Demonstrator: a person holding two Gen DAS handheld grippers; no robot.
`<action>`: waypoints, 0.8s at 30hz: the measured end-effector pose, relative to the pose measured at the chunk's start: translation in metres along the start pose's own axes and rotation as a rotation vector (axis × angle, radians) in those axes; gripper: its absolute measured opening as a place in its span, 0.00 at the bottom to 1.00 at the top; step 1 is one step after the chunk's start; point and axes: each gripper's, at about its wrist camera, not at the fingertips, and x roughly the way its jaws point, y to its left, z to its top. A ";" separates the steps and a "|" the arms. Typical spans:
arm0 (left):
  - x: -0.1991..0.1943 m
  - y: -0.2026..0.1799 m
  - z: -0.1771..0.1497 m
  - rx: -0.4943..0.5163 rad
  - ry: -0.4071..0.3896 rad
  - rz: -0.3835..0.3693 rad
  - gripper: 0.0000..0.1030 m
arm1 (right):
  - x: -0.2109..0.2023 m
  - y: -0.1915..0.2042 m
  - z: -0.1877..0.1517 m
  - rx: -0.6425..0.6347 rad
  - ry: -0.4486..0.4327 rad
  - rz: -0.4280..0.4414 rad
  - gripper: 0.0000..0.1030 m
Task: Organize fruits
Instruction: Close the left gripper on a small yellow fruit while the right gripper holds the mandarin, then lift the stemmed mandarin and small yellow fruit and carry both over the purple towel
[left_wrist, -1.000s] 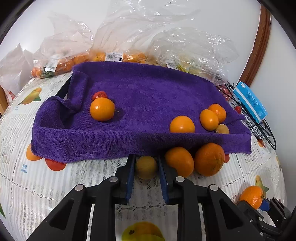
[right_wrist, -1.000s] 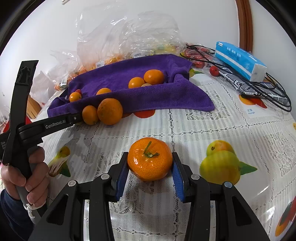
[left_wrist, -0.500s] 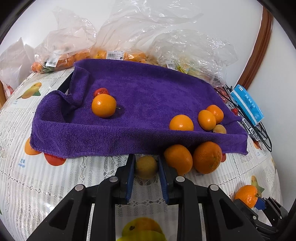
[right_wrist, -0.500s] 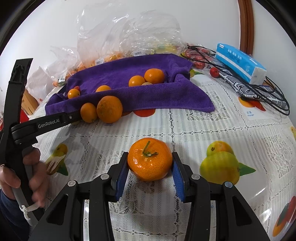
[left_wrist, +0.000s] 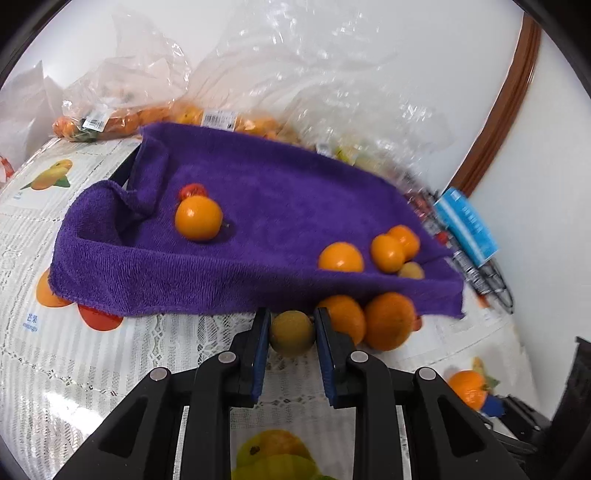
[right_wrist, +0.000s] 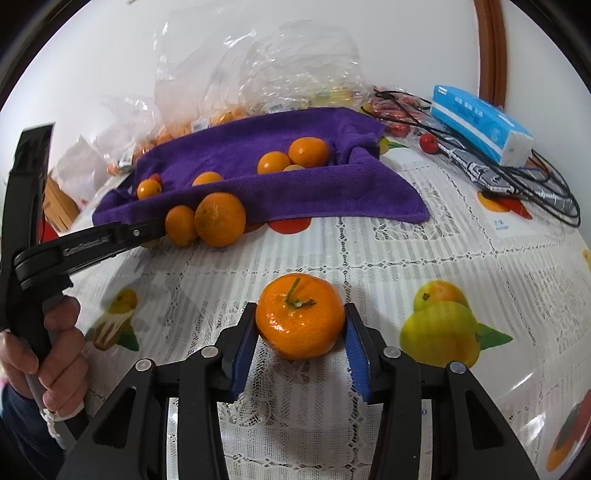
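Observation:
My left gripper (left_wrist: 291, 328) is shut on a small yellow-brown fruit (left_wrist: 291, 332) at the near edge of the purple towel (left_wrist: 258, 206). Two larger oranges (left_wrist: 388, 321) lie just right of it, against the towel's hem. On the towel rest several small oranges (left_wrist: 198, 218) and a small red fruit (left_wrist: 192, 190). My right gripper (right_wrist: 300, 325) is shut on a stemmed mandarin (right_wrist: 300, 320), on the lace tablecloth (right_wrist: 369, 240) well short of the towel (right_wrist: 258, 155). The left gripper's side (right_wrist: 96, 242) shows in the right wrist view, held by a hand (right_wrist: 55, 350).
Clear plastic bags of fruit (left_wrist: 122, 110) are piled behind the towel against the wall. A blue tissue pack (right_wrist: 480, 125), black cables (right_wrist: 535, 177) and red fruits (right_wrist: 428, 142) lie at the right. The tablecloth carries printed fruit pictures (right_wrist: 439, 328).
The left wrist view has swung and tilted a little, and the towel now sits slanted in it. The yellow-brown fruit stays clamped. The right gripper and its mandarin have not moved.

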 end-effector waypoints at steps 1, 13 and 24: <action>-0.001 0.000 0.000 -0.003 -0.002 -0.002 0.23 | 0.000 -0.001 0.000 0.006 -0.002 0.007 0.43; -0.023 0.011 0.000 -0.058 -0.088 -0.034 0.23 | -0.012 -0.004 -0.001 0.035 -0.058 0.010 0.42; -0.039 0.016 -0.001 -0.078 -0.143 -0.041 0.23 | -0.020 -0.012 -0.001 0.076 -0.105 0.006 0.43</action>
